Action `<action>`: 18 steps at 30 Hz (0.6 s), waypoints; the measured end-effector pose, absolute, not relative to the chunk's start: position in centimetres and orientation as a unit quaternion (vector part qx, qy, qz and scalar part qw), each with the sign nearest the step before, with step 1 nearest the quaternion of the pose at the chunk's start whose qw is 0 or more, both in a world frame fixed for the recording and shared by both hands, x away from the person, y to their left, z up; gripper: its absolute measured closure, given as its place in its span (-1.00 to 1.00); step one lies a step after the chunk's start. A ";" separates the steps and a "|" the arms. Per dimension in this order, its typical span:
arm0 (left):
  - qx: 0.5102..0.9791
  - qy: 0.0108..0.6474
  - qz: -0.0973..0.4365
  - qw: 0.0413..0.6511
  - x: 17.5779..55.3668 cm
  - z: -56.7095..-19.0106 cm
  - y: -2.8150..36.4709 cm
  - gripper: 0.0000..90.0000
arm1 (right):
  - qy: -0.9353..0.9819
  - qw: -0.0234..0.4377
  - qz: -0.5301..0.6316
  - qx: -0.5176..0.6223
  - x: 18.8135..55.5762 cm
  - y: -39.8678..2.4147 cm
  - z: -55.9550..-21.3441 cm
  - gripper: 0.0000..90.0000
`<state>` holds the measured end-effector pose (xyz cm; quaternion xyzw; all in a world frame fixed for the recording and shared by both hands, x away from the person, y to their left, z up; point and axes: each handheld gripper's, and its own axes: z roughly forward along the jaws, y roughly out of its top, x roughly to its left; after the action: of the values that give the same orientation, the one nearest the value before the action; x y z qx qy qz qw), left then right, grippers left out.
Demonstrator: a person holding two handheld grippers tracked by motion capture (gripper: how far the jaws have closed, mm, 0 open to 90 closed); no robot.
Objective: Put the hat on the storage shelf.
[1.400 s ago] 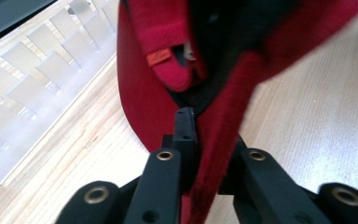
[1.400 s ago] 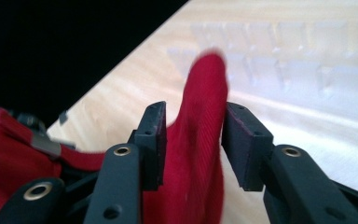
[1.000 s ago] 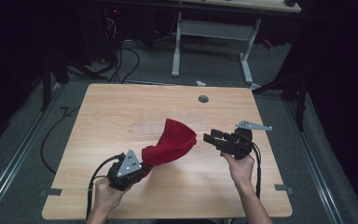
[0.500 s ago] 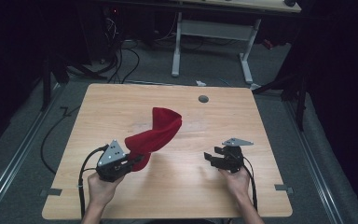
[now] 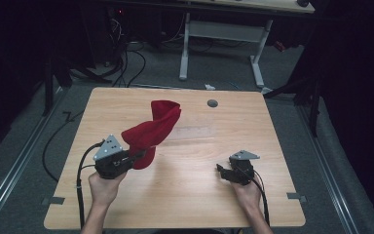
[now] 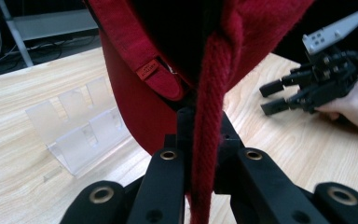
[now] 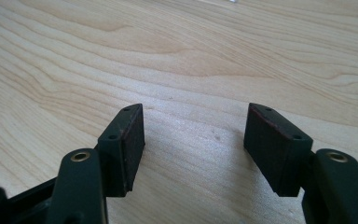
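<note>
The left claw point(image 5: 139, 157) is clamped on the thick hem of a red beanie point(image 5: 152, 130), which rises up and away from it, held off the tabletop point(image 5: 190, 204). In the left gripper view the knit edge runs straight down between the two black jaws, and the cap's body point(image 6: 135, 107) hangs just beyond them with a small woven label showing on the folded cuff.

The right claw point(image 5: 222, 171) lies low over the tabletop, well apart from the beanie and off to the other side of it. Its jaws have just been opening, and the right gripper view shows both pads point(image 7: 133, 142) spread wide with nothing but bare wood between them.

A clear plastic stand point(image 6: 81, 130) sits on the tabletop just beyond the left claw, near the hanging cap; in the high view it is a faint pale patch point(image 5: 195, 132). A small grey disc point(image 5: 212, 103) sits farther off, toward the far edge.

As for progress, the beanie is lifted and secured on one side, while the other side hangs free. What seems left is for the right claw to take hold of the cap again, or for the left one to carry it to its resting place, perhaps the stand. Which of these is meant cannot be told from here.
</note>
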<state>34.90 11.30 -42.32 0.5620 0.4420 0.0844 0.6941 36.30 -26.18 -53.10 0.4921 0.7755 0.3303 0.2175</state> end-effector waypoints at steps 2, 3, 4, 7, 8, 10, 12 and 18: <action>0.558 0.444 0.083 0.696 35.2 -42.1 11.4 0.89 | 0.777 0.219 0.328 0.491 36.3 -26.1 -53.1 -0.15; 0.556 0.445 0.081 0.697 35.4 -41.9 11.5 0.89 | 0.777 0.219 0.328 0.491 36.3 -26.1 -53.1 -0.15; 0.553 0.447 0.081 0.698 35.5 -41.8 11.6 0.89 | 0.777 0.219 0.329 0.490 36.3 -26.1 -53.1 -0.15; 0.547 0.450 0.082 0.701 36.0 -41.3 11.8 0.89 | 0.777 0.219 0.328 0.490 36.3 -26.1 -53.1 -0.15; 0.544 0.451 0.082 0.702 36.2 -41.2 11.9 0.89 | 0.777 0.220 0.329 0.490 36.3 -26.1 -53.1 -0.15; 0.539 0.453 0.078 0.706 36.6 -40.8 12.0 0.89 | 0.777 0.220 0.329 0.491 36.3 -26.1 -53.1 -0.15; 0.530 0.455 0.072 0.712 36.9 -40.6 12.2 0.89 | 0.776 0.220 0.329 0.491 36.3 -26.1 -53.1 -0.15; 0.525 0.460 0.070 0.713 37.7 -40.3 12.3 0.89 | 0.776 0.220 0.329 0.492 36.2 -26.1 -53.1 -0.15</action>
<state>37.71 12.33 -40.31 0.5248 0.4598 0.0695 0.7130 36.25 -26.08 -53.12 0.4917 0.7759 0.3287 0.2196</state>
